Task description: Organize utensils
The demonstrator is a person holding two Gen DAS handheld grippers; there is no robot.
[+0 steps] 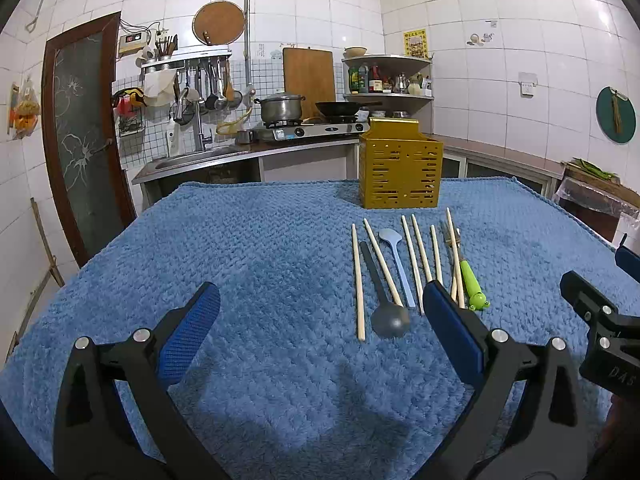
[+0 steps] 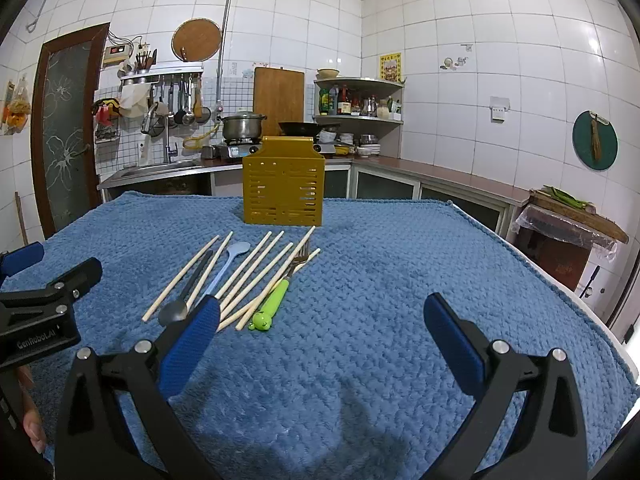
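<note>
Utensils lie in a loose row on the thick blue knitted cloth [image 1: 240,240] over the table, just in front of the slotted yellow metal utensil holder [image 1: 401,168], which stands upright at the far side: pale slim wooden chopsticks [image 1: 359,280], a dark grey plastic spoon with a round bowl [image 1: 388,320], a light blue plastic spoon [image 1: 396,264], and a metal fork with a green frog-shaped handle [image 1: 472,286].

The left gripper [image 1: 320,308] and the right gripper [image 2: 320,316] both hover over the cloth, jaws spread wide, nothing between them.

Several chopsticks cross over the fork, so a pinch there would likely lift or drag a neighbour; the thin round sticks may roll or slip from the ribbed blue pads [image 1: 188,336]; the deep pile could let a stick sink, leaving little to grip; a long utensil tilted at the holder's rim might tip the light box.
</note>
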